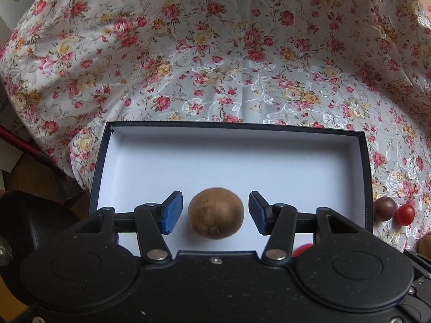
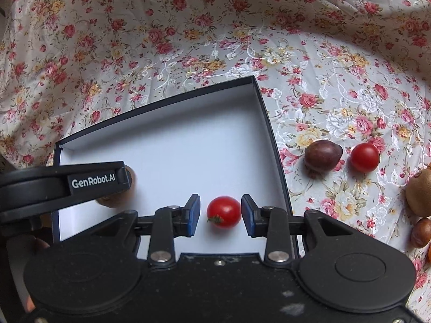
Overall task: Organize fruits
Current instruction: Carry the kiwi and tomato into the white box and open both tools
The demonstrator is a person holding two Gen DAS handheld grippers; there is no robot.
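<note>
Both fruits, kiwi (image 1: 216,213) and tomato (image 2: 223,211), lie untouched inside box (image 2: 272,134).

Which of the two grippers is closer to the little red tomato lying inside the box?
The right. The right gripper has the tomato sitting between its open fingers, not touching. The left gripper straddles the brown fruit further left in the box.

Both the left gripper (image 1: 215,213) and right gripper (image 2: 221,212) are matte black plastic with round housings, silver pivot screws, linked arms and blue ribbed pads (image 1: 172,212), the left one's side bearing white "GenRobot.AI" lettering
</note>
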